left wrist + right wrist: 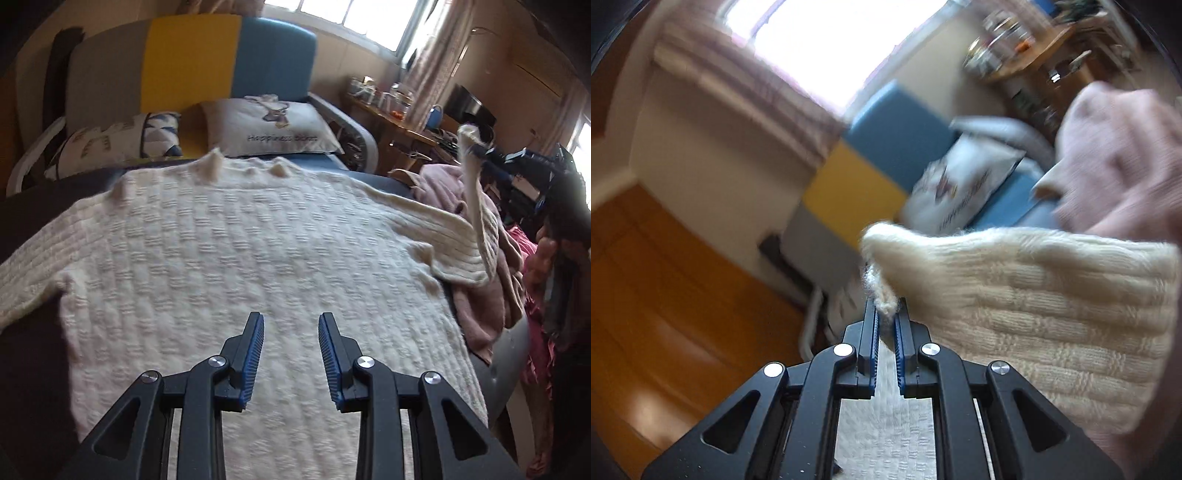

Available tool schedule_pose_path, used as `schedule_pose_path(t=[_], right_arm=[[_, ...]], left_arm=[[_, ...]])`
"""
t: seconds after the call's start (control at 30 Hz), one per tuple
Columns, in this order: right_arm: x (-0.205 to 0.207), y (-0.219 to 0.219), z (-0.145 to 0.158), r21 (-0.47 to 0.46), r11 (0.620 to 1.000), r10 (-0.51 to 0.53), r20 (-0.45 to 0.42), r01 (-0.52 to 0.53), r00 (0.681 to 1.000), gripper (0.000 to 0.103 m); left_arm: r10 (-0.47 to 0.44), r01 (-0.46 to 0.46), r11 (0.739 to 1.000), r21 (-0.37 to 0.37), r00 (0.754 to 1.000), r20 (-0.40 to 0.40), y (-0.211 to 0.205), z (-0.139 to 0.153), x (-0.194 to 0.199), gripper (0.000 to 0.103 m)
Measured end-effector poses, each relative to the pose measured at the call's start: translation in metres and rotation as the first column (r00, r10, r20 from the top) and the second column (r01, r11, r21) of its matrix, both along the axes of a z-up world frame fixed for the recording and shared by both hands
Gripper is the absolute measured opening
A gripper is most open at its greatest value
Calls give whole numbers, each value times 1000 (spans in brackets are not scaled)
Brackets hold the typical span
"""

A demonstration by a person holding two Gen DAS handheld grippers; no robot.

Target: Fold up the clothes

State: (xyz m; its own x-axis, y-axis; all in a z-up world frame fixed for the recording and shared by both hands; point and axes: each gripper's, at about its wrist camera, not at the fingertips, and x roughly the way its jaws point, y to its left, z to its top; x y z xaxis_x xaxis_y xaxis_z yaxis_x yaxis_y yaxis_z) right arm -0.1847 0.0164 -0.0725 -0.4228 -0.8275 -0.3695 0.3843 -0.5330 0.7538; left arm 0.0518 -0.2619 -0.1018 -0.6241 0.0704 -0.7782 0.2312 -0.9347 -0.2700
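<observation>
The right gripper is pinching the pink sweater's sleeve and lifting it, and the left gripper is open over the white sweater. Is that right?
Not quite. The right gripper is pinching the white sweater by its sleeve, not the pink sweater; the right wrist view shows cream knit between its pads. The rest holds: the left gripper is open over the white sweater.

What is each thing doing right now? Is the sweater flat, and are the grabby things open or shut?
Cream sweater: body spread flat on the bed, right sleeve lifted.
Left hand-held gripper: open, empty, above the sweater.
Right hand-held gripper: shut on the sleeve's cuff.
Pink garment: crumpled beside the sweater, unfolded.
Pillow: propped against the headboard.
</observation>
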Motion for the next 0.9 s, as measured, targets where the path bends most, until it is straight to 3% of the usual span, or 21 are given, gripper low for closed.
schedule_pose_path(t=[0.17, 0.27, 0.4, 0.53, 0.6, 0.67, 0.8, 0.9], right_arm=[[18, -90, -50, 209, 966, 148, 23, -150, 989, 7], [35, -120, -78, 310, 925, 224, 28, -222, 974, 7], [52, -125, -97, 301, 905, 296, 61, -301, 953, 9], [68, -97, -105, 258, 905, 321, 113, -339, 940, 16], [73, -84, -110, 244, 908, 314, 141, -341, 939, 38], [81, -69, -119, 213, 915, 311, 175, -344, 934, 45], [96, -40, -141, 204, 922, 280, 232, -328, 932, 45], [101, -27, -144, 176, 934, 264, 242, -310, 934, 45]], left_arm=[[25, -33, 979, 200, 999, 39, -39, -20, -23, 32], [15, -26, 967, 254, 999, 46, -45, -27, -41, 32], [-36, 22, 954, 297, 998, 43, -39, -30, -68, 32], [-80, 50, 916, 399, 995, 59, -33, -42, -96, 34], [-82, 38, 904, 425, 993, 85, -27, -51, -106, 34], [-82, 37, 906, 421, 993, 90, -21, -56, -113, 34], [-65, 12, 905, 426, 992, 110, -19, -63, -120, 35], [-49, -22, 884, 467, 989, 138, -21, -73, -120, 35]])
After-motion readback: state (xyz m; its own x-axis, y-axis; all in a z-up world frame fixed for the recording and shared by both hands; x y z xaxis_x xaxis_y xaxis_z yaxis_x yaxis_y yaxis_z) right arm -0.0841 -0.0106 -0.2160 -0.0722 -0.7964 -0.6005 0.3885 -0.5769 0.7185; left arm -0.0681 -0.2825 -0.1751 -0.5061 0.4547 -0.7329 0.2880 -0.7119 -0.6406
